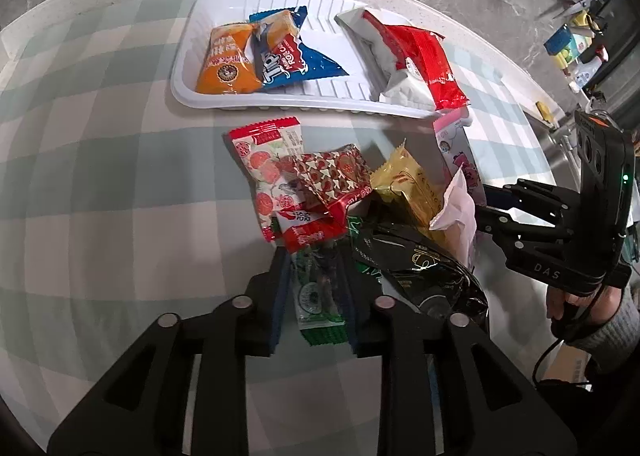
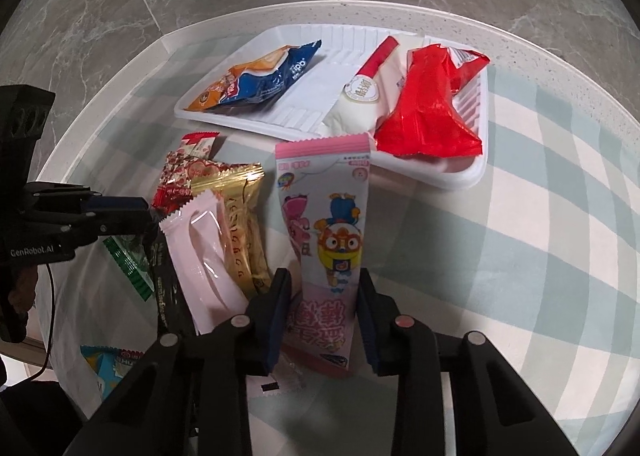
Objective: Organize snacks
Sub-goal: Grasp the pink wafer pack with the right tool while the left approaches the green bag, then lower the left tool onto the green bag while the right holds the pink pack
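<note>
In the left wrist view my left gripper (image 1: 314, 256) is shut on a green packet (image 1: 318, 296) at the near edge of a snack pile. The pile holds a red-and-white packet (image 1: 264, 160), a red starred packet (image 1: 336, 172), a gold packet (image 1: 404, 188) and a black packet (image 1: 420, 268). In the right wrist view my right gripper (image 2: 323, 276) is shut on a pink cartoon packet (image 2: 328, 208), which stands up between the pads. Behind the pile a white tray (image 1: 180, 88) holds an orange packet (image 1: 226, 60), a blue packet (image 1: 292, 56), a white packet (image 1: 376, 52) and a red packet (image 1: 424, 60).
A pale pink packet (image 2: 204, 252) leans on the gold packet (image 2: 244, 216). A light blue packet (image 2: 108, 364) lies near the table's front edge. The round table has a green checked cloth (image 1: 100, 176) and marble floor beyond. Scissors and bottles (image 1: 576, 40) sit far right.
</note>
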A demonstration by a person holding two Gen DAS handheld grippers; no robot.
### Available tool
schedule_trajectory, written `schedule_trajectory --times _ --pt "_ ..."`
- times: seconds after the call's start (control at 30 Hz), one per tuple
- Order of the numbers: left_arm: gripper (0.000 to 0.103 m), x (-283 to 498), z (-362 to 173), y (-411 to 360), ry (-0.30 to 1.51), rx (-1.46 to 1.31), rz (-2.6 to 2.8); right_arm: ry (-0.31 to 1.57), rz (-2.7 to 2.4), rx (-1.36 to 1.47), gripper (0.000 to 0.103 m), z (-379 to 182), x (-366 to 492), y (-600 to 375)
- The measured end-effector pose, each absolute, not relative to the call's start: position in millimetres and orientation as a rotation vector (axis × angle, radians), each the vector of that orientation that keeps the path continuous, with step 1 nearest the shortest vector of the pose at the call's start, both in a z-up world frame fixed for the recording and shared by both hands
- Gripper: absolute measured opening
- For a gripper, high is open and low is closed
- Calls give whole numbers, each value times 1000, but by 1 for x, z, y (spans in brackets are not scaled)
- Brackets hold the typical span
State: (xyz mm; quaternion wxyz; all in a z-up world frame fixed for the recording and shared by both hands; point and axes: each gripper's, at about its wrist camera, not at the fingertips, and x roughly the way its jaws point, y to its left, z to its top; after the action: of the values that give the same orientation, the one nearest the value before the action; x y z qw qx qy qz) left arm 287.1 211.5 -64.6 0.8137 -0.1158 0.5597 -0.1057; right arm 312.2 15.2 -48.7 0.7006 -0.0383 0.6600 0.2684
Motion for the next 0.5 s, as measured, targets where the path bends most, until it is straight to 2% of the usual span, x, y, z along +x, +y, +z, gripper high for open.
schedule_trajectory --times 0.5 --pt "24 294 -70 212 1261 -322 -240 1468 598 -78 35 -49 311 14"
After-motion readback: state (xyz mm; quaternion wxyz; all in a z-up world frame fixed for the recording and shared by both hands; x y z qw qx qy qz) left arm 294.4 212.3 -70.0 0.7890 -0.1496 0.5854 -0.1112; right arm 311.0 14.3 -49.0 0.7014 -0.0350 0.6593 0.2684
